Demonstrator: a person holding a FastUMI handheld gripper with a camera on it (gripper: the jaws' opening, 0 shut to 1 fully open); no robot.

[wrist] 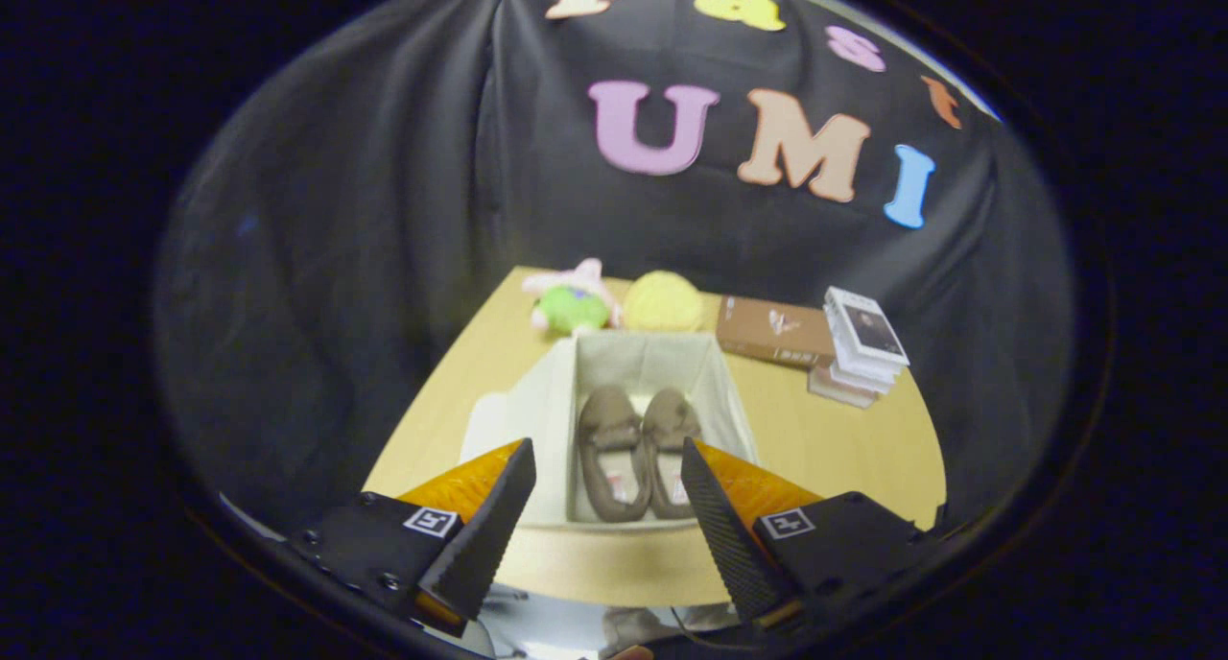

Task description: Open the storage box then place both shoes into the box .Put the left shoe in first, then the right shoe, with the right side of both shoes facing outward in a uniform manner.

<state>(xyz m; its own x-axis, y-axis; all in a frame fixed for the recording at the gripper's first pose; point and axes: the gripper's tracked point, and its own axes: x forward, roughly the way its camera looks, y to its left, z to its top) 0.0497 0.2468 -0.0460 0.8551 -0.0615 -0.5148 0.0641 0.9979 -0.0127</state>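
Where the black cloth wall drapes down behind it, a pale yellow-wood tabletop [844, 449] stands in the booth, carrying everything in sight. Along its far edge, going left to right, sit a small plush toy [571, 300] in green and pink, then a round yellow cushion-like thing [664, 301] just beside it, then a flat brown box [775, 331], and last a leaning stack of books [861, 345] touching that brown box. Nearer, in the middle of the tabletop, the off-white storage box [547, 420] stands open, its fabric walls upright. Both brown shoes lie side by side on its floor, touching or nearly so, toes pointing toward the far wall: the left-hand shoe [611, 451] and the right-hand shoe [670, 449]. Which one is the left shoe of the pair I cannot tell from here. The claw [606, 505] hangs above the near rim of the box with its two black ribbed fingers [484, 535] spread wide, holding nothing and touching nothing; the shoes show in the gap between the fingers, just beyond the tips.
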